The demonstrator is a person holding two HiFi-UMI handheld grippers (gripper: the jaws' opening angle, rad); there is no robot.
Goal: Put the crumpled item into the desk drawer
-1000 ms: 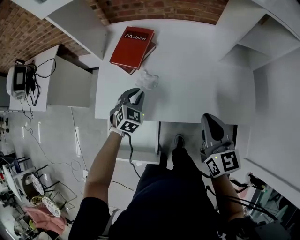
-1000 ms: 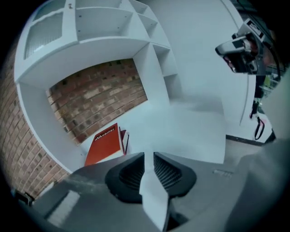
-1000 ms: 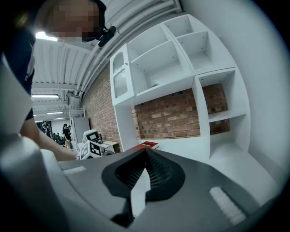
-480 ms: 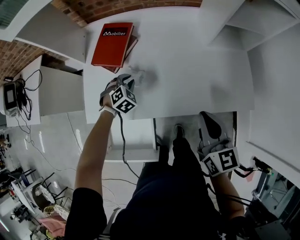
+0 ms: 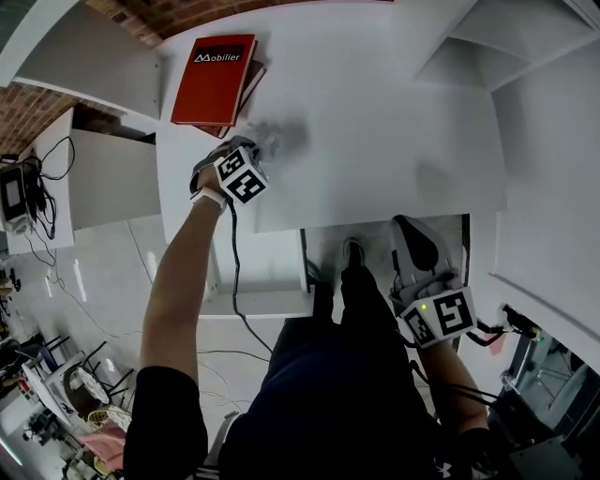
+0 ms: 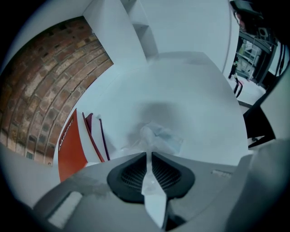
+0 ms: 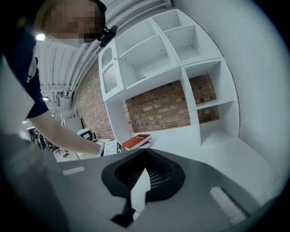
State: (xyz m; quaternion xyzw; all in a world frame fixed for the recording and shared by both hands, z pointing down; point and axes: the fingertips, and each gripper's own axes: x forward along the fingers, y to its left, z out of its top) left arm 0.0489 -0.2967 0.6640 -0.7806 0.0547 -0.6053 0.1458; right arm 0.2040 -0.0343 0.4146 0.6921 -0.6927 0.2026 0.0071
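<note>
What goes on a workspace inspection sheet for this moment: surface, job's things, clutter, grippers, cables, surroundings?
Surface: white desk, holding a book and the crumpled item.
Job's things: crumpled item lies on the desk just past the book's near end; drawer not made out.
Clutter: red book at the desk's far left corner.
Grippers: left gripper jaws have just been closing, tips nipping the item's near edge; right gripper jaws together, empty, held short of the desk's near edge.
Cables: cable hangs from the left gripper; loose wires on the side table.
Surroundings: brick wall, white shelves.
</note>
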